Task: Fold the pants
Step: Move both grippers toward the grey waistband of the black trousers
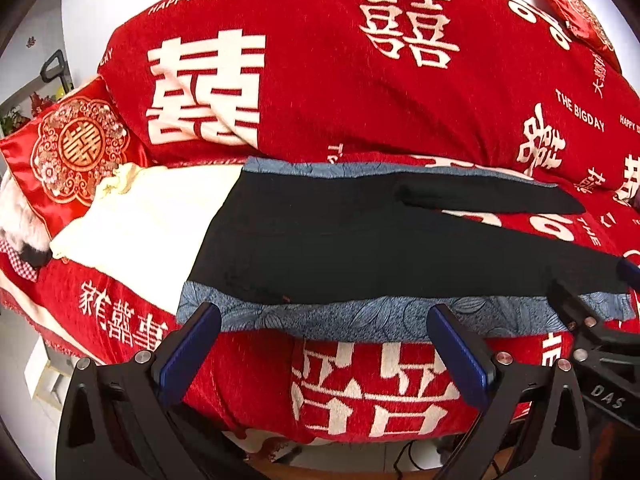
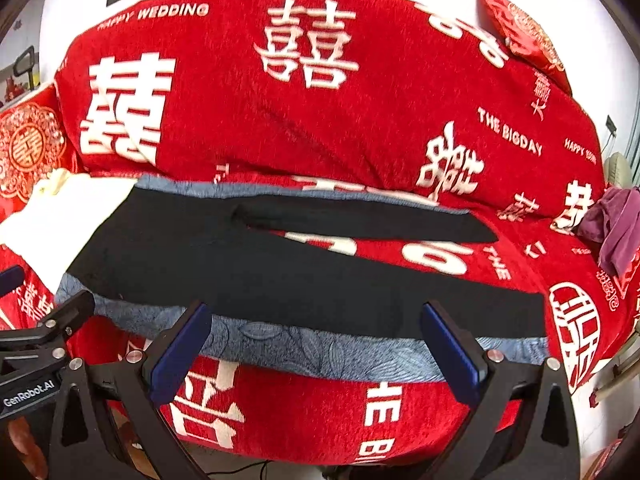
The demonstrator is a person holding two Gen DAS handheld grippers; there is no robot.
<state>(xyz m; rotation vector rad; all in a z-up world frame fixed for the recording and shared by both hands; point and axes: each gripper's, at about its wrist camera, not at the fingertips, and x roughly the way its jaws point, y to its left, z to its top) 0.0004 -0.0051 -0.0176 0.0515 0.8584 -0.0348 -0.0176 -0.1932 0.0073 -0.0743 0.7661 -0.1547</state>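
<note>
Black pants (image 1: 360, 248) lie flat on a blue patterned cloth (image 1: 360, 316) on a red sofa, waist at the left, two legs spread to the right. They also show in the right wrist view (image 2: 260, 268), on the same cloth (image 2: 312, 348). My left gripper (image 1: 324, 344) is open and empty, just before the cloth's near edge. My right gripper (image 2: 316, 344) is open and empty, its blue fingertips (image 2: 448, 340) over the cloth's near edge below the near leg. The right gripper (image 1: 592, 320) also shows at the right of the left view.
The sofa has a red cover (image 1: 340, 92) with white wedding characters. A cream cloth (image 1: 152, 216) lies left of the pants, beside a red embroidered cushion (image 1: 76, 148). A purple garment (image 2: 616, 228) lies at the far right. Another red cushion (image 2: 524, 32) sits top right.
</note>
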